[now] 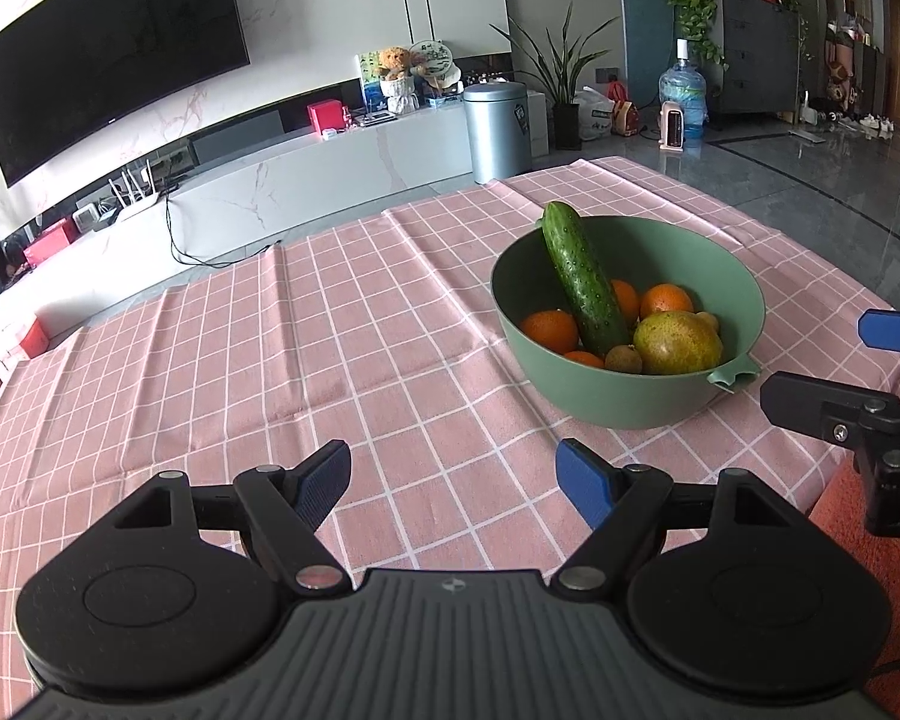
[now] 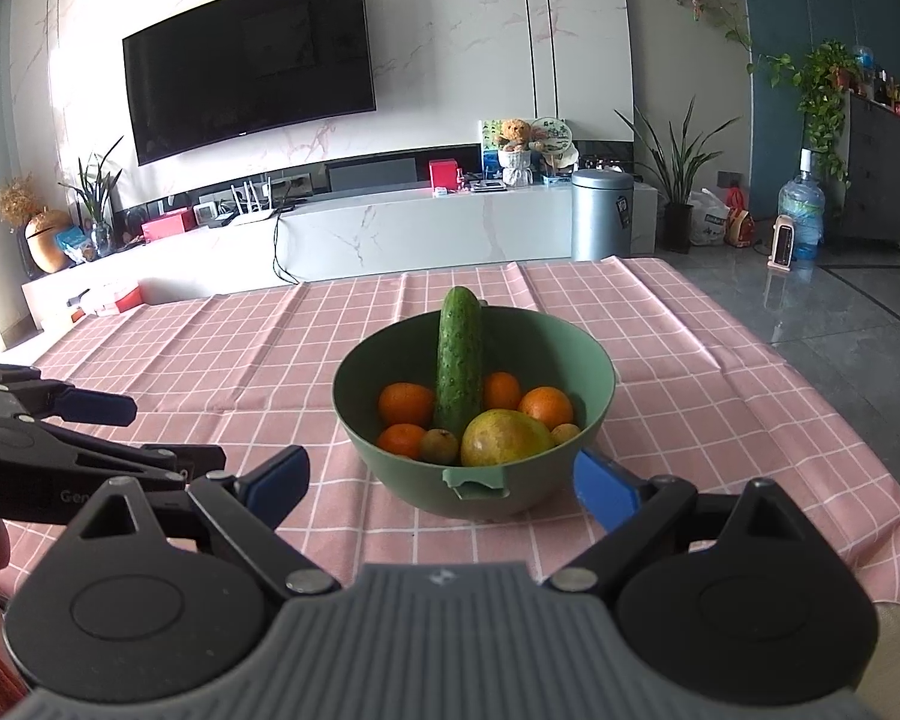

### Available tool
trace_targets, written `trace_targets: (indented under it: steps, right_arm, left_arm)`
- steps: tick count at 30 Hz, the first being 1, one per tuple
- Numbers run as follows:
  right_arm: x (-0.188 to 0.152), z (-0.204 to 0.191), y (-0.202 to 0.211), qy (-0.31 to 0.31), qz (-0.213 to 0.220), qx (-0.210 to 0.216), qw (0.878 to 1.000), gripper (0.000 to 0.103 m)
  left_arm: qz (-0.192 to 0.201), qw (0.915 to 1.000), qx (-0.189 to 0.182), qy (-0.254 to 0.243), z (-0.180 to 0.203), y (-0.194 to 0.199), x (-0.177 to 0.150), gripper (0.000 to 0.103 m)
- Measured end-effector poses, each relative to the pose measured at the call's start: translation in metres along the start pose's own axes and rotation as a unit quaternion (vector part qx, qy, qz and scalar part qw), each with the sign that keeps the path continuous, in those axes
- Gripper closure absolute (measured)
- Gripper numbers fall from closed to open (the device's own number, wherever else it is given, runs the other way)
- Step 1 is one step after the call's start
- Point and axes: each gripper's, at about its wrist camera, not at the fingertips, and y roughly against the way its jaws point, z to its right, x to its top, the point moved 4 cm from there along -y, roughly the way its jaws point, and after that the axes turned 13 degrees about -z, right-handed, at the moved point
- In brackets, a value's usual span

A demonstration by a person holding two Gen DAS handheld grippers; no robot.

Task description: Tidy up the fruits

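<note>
Your right gripper (image 2: 438, 486) sits at the bottom centre of its own view, jaws wide apart and empty. The green bowl (image 2: 594, 360) stands straight ahead of it on the pink checked tablecloth (image 2: 210, 360), its near wall in line with the gap between the 2 blue fingers.

The bowl holds a cucumber (image 2: 459, 360), several oranges (image 2: 405, 402), a large yellow-green fruit (image 2: 504, 438) and a small brown kiwi (image 2: 438, 444). The cucumber's long axis runs almost straight up the frame, its top leaning on the far rim and poking above it.

Your left gripper (image 1: 453, 480) is also open and empty. In its view the bowl lies off to the upper right, so your right gripper looks the better lined up and probably nearer. Open jaws would have to close across the cucumber's width.
</note>
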Motion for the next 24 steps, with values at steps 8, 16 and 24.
trace_targets:
  steps: [8, 16, 24]
  right_arm:
    - [-0.0004, 0.0009, 0.0003, -0.003, 0.001, 0.002, 1.0, 0.012]
    - [0.0002, 0.0001, -0.0009, 0.0, -0.002, 0.001, 1.0, 0.012]
    - [0.0002, -0.0021, -0.0015, 0.003, -0.003, 0.002, 1.0, 0.012]
  left_arm:
    - [-0.007, 0.9999, -0.003, 0.008, -0.0022, 0.0007, -0.0013, 0.012]
    - [-0.006, 0.9999, -0.003, 0.009, -0.003, 0.0016, -0.0014, 0.012]
    - [-0.006, 0.9999, -0.003, 0.011, -0.0039, 0.0041, -0.001, 0.012]
